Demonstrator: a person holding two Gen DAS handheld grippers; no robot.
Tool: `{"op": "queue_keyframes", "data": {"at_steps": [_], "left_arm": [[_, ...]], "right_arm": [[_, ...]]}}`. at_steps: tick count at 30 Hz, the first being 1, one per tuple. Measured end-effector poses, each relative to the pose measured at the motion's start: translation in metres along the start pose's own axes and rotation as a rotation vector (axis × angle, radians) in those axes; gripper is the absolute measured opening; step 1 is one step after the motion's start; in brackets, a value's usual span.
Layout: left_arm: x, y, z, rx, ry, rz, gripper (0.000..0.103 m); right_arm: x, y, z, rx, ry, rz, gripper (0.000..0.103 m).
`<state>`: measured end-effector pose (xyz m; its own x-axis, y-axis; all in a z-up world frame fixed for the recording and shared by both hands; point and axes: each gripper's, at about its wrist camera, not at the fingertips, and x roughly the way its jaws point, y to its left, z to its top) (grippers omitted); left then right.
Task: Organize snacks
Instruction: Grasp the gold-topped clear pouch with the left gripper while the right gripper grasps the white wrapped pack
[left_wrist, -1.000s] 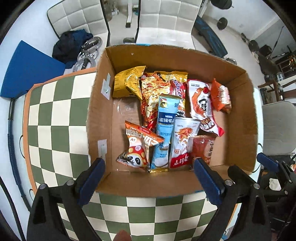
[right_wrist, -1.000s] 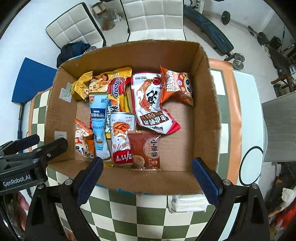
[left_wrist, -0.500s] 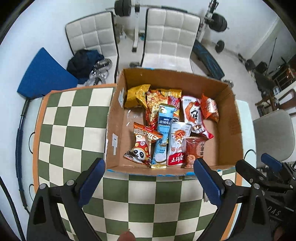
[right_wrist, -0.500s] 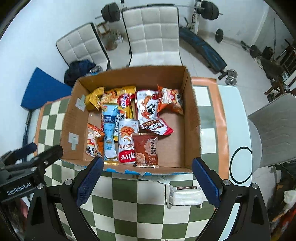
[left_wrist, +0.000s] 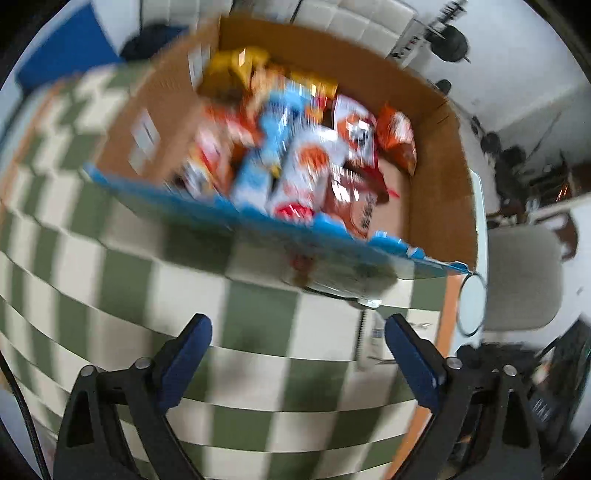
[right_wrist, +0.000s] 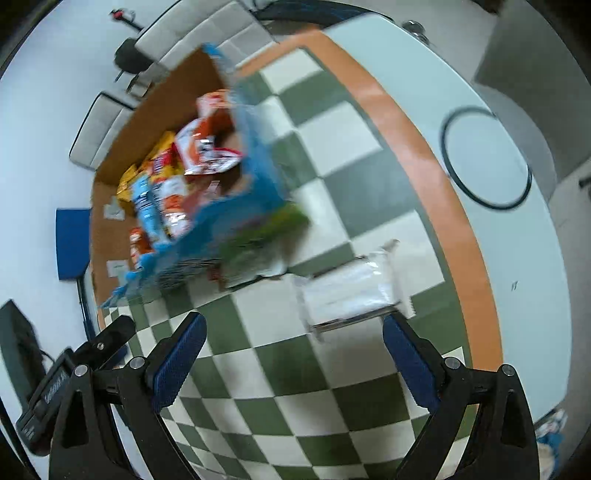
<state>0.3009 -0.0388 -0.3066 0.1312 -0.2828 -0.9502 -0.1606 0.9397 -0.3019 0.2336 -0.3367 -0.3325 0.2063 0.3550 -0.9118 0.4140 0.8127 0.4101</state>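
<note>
On the left of the right wrist view sits the cardboard box (right_wrist: 110, 155), and it already has many snack bags (right_wrist: 173, 184) lying inside it, so a big part of the tidying looks done. The bags are blurry, so it is hard to tell each one apart. The box stands on a table with a green and white checked cloth (right_wrist: 332, 387). Just to the right of the box, out on the cloth, lies one white packet (right_wrist: 351, 291) that is not in the box. It looks like the only thing left to put away, though the pictures may not show the whole table. The right gripper (right_wrist: 293, 363) hangs over the cloth near this packet with its blue fingers (right_wrist: 177, 362) wide apart and nothing between them. In the left wrist view, the left gripper (left_wrist: 295, 358) also points down at the cloth in front of the box. Its jaws have just been closing a little, but they are far apart and hold nothing. The white packet shows there too, near its right finger (left_wrist: 410, 362). The likely next job is to pick up that packet and put it in the box with the others.
</note>
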Motion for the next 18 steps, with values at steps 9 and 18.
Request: {"op": "queue_keyframes", "data": {"at_steps": [9,18], "left_arm": [[0.082,0.005,-0.014,-0.312,0.077,-0.268,0.072],[0.109,-0.008,-0.027,-0.390,0.086,-0.361,0.072]], "right_arm": [[0.037,-0.057,0.001,0.049,-0.015,0.022,0.062],[0.038,-0.071,0.007,0.003,-0.045,-0.040,0.059]]}}
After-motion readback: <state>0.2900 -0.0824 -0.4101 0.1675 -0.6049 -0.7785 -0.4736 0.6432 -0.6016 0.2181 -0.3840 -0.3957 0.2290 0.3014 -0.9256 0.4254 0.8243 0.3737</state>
